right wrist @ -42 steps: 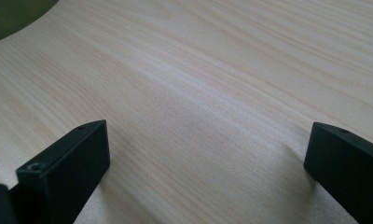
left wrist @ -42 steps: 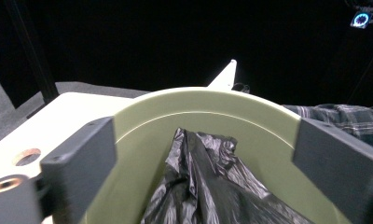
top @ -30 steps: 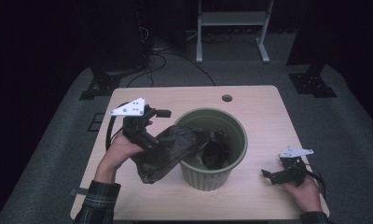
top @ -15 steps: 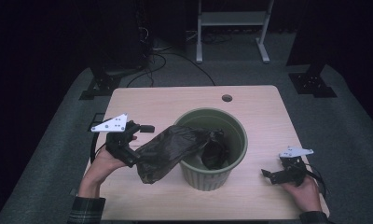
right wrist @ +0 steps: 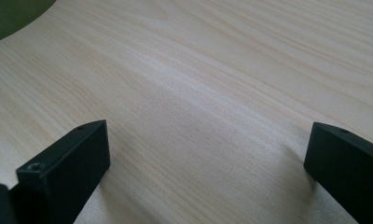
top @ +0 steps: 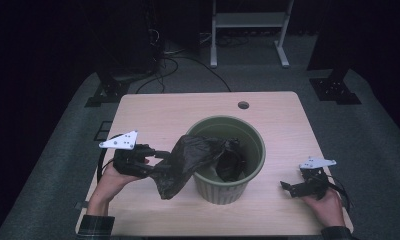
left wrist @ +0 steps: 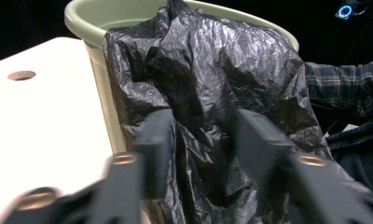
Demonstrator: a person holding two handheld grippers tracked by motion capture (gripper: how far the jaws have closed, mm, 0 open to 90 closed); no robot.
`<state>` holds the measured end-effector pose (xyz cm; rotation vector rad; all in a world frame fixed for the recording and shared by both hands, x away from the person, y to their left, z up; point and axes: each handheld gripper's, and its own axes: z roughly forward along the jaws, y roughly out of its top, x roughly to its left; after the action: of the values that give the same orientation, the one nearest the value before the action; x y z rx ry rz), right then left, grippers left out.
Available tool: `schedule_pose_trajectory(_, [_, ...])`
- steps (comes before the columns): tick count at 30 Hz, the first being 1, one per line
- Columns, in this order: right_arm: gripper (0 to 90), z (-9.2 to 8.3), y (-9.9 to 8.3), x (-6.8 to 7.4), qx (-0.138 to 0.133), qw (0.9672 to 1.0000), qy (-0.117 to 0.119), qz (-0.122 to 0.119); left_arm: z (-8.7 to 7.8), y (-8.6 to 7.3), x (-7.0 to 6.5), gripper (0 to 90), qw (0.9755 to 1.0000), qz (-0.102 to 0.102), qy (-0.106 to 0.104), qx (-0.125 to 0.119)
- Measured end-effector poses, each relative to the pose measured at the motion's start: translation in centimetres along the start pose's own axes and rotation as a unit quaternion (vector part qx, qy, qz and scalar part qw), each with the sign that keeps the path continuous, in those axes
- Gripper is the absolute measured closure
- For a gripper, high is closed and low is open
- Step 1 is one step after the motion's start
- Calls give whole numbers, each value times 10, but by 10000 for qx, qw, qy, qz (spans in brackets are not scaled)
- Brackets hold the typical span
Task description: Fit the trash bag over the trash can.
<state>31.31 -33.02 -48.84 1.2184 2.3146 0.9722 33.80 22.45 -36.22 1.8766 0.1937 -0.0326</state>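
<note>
My left gripper (top: 155, 156) has just been closing on the black bag (top: 188, 160), its plastic bunched between the jaws — pinched, I think, though the blur hides real contact. The bag drapes over the green bin's (top: 258, 145) near-left rim, half hanging outside toward me, half inside. My right gripper (top: 288, 187) rests spread and empty on the table (top: 188, 110), well apart.

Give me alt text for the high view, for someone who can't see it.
A black plastic bag drapes over the left rim of a green bin on a wooden table; the left hand-held gripper has just been closing its jaws around the bag's hanging fold. The right hand-held gripper rests open on the table.
</note>
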Motion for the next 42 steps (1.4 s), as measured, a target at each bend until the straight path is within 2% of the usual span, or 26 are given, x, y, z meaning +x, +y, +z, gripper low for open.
schedule_pose_trajectory(4, [0, 0, 0, 0, 0, 10000, 0, 0, -4, 2, -1, 838, 9999, 63, -32, -92])
schedule_pose_trajectory(5, [0, 0, 0, 0, 0, 10000, 0, 0, -6, 3, -2, 893, 9998, 97, 19, -145])
schedule_pose_trajectory(8, [0, 0, 0, 0, 0, 10000, 0, 1, -11, 9, -5, 897, 9991, 167, 152, -349])
schedule_pose_trajectory(9, [0, 0, 0, 0, 0, 10000, 0, 0, -12, 14, -5, 897, 9988, 196, 95, -429])
schedule_pose_trajectory(13, [0, 0, 0, 0, -1, 10000, -4, 1, -11, 27, -5, 896, 9980, 294, 110, -540])
schedule_pose_trajectory(16, [0, 0, 0, 0, -1, 10000, -5, 0, -3, 42, -3, 896, 9974, 366, 96, -620])
schedule_pose_trajectory(20, [0, 0, 0, 0, 2, 10000, -5, -2, 12, 58, 4, 896, 9973, 418, 63, -596])
schedule_pose_trajectory(28, [0, -2, 1, -1, -47, 10000, 14, 7, 41, 71, 19, 896, 9973, 405, -16, -608])
schedule_pose_trajectory(32, [6, -11, 9, -1, -238, 9997, 98, 41, 48, 74, 23, 896, 9970, 385, -56, -666])
schedule_pose_trajectory(36, [18, -28, 22, -1, -623, 9973, 358, 124, 50, 74, 25, 896, 9968, 376, -60, -704])
schedule_pose_trajectory(41, [71, -57, 48, 3, -1216, 9890, 832, 101, 50, 75, 24, 896, 9965, 374, -32, -745])
schedule_pose_trajectory(42, [113, -62, 53, 4, -1295, 9870, 950, 87, 50, 76, 24, 896, 9965, 384, -18, -736])
